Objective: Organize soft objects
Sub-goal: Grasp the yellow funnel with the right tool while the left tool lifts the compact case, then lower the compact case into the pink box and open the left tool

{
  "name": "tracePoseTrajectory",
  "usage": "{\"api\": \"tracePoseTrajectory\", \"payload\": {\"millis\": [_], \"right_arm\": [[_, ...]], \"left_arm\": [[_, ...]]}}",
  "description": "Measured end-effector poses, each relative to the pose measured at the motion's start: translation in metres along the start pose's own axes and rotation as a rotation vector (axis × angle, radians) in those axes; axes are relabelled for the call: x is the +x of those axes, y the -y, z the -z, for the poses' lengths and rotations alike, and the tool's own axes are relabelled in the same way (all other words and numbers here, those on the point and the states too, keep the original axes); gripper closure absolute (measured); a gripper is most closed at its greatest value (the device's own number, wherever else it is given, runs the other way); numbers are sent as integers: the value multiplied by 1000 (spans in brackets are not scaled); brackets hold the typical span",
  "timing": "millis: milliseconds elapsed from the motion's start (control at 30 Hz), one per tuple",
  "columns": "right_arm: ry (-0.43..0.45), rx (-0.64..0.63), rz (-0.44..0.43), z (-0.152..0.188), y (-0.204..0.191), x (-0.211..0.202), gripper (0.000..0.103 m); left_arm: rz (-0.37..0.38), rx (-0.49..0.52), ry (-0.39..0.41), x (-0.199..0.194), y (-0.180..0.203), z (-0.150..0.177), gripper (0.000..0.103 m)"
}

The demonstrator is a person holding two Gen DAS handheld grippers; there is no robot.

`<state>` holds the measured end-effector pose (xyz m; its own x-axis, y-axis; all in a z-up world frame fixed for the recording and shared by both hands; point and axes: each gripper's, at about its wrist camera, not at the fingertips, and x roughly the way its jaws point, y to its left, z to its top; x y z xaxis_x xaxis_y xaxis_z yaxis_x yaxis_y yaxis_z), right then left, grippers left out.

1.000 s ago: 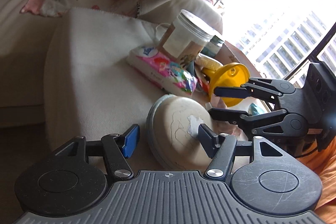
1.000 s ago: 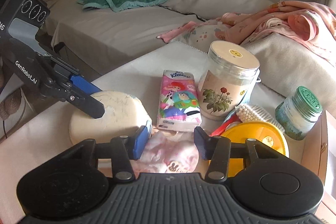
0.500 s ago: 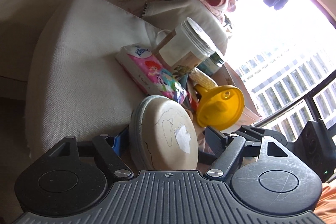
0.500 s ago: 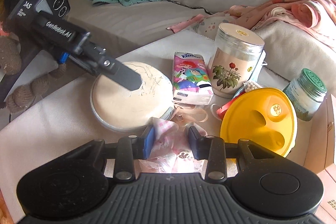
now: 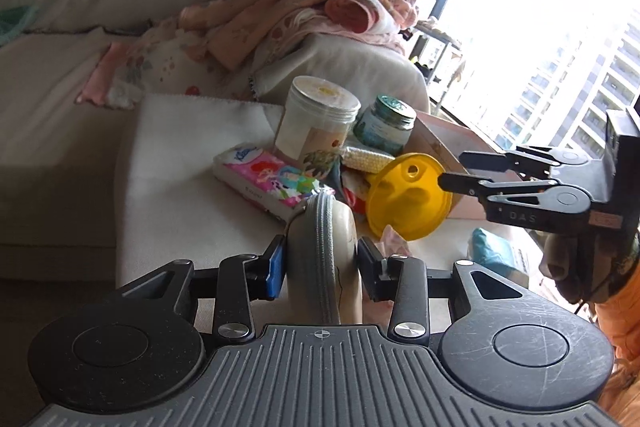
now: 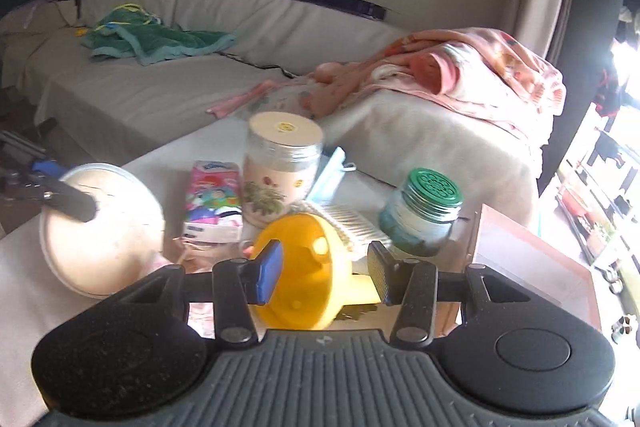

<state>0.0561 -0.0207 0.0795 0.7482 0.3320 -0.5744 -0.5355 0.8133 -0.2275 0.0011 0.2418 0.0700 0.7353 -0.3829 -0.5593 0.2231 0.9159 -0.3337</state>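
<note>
A round cream zip case (image 5: 320, 227) stands on edge between the pads of my left gripper (image 5: 320, 251). Both pads press its sides while the jaws are closing, and it is raised off the cloth-covered table (image 5: 180, 187). In the right wrist view the case (image 6: 104, 227) shows its flat face, with a left finger (image 6: 68, 201) across it. My right gripper (image 6: 322, 267) is opening, nothing gripped. A yellow round plastic piece (image 6: 300, 267) shows between its fingers, its rim at the fingertips. A small pink cloth (image 6: 188, 255) lies below left of it.
On the table stand a tissue pack (image 5: 264, 179), a white-lidded jar (image 5: 316, 123), a green-lidded jar (image 5: 384, 127) and a brush (image 6: 352, 223). A cardboard box (image 6: 532, 267) sits to the right. A pink blanket (image 6: 460, 67) and a green towel (image 6: 152, 39) lie on the sofa.
My left gripper closed on the round case and lifted it onto its edge. My right gripper left the pink cloth, rose and moved right to the yellow piece, its jaws wider.
</note>
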Motion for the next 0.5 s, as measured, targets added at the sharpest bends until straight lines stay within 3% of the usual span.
{"api": "tracePoseTrajectory", "payload": {"millis": [133, 200, 233, 367, 500], "right_arm": [[-73, 5, 3, -8, 9, 37, 57], [-132, 20, -21, -10, 13, 56, 82], [-140, 30, -34, -11, 14, 57, 82], [-73, 54, -87, -17, 17, 15, 88], [32, 63, -121, -23, 38, -56, 88]], "left_arm": [[-11, -8, 26, -6, 5, -6, 61], [-24, -5, 36, -14, 10, -6, 61], [-24, 0, 38, -18, 13, -7, 61], [-10, 41, 54, -40, 35, -5, 61], [64, 78, 61, -53, 69, -8, 61]]}}
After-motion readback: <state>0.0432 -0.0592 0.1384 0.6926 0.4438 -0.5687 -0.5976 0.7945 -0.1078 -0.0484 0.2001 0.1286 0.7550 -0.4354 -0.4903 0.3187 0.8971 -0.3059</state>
